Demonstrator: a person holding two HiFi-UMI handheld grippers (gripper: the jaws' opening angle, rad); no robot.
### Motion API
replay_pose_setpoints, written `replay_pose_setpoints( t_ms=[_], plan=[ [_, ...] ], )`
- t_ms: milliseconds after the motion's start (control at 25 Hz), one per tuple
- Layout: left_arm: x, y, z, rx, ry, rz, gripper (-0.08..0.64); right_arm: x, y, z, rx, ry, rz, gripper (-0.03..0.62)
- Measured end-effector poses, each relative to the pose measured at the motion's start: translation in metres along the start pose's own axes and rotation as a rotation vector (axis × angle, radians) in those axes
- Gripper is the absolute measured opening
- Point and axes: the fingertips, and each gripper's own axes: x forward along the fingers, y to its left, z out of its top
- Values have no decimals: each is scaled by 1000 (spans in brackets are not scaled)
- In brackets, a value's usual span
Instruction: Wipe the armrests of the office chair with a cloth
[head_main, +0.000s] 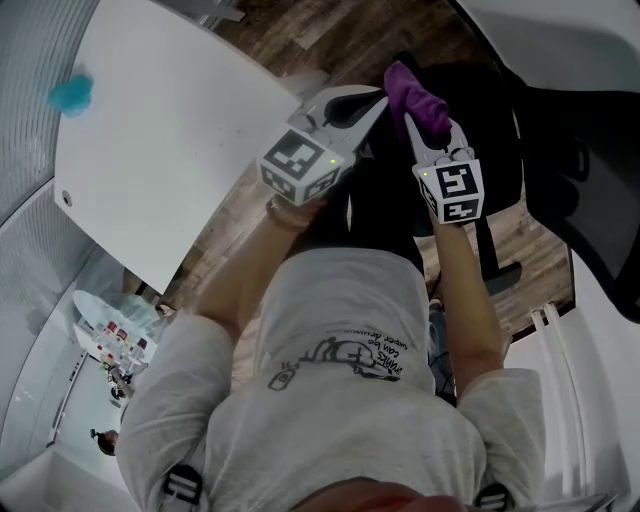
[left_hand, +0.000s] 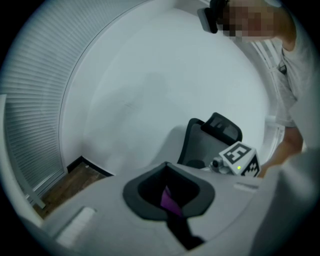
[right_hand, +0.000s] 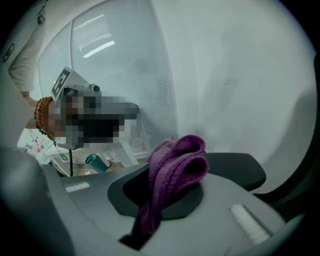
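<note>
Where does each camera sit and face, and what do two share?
Head view: on the head, looking steeply down; shirt, forearms, left gripper and right gripper show.
Left gripper view: on that gripper, along its jaws toward the chair; right gripper shows.
Right gripper view: on that gripper, along jaws shut on the cloth; left gripper, wrist show.
Shared: head and right gripper views both see the cloth.
</note>
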Motion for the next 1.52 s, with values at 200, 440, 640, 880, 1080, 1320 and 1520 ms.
replay_pose_setpoints(
  t_ms=[200,440,640,880,1080,1320,1520],
  plan=[
    [-9,4,-4,-6,4,7,0,10,25,2,-32,7,43,26],
    [-12,1,-7,-4,10,4,0,14,36,0,-38,8,67,26],
    [-9,-3,-11,1,20,-4,0,13,28,-3,-46,1,38,26],
    [-2,-9,-12,5,24,-16,0,6,3,-4,-36,-8,-9,26],
    [3,-11,-10,7,28,-20,0,2,-15,-2,-50,-9,-41,26],
    [13,-13,-10,9,35,-24,0,-9,-53,-5,-33,-10,-98,26],
    [25,-16,-10,11,41,-30,0,-18,-86,-9,-38,-3,-134,26]
  ],
)
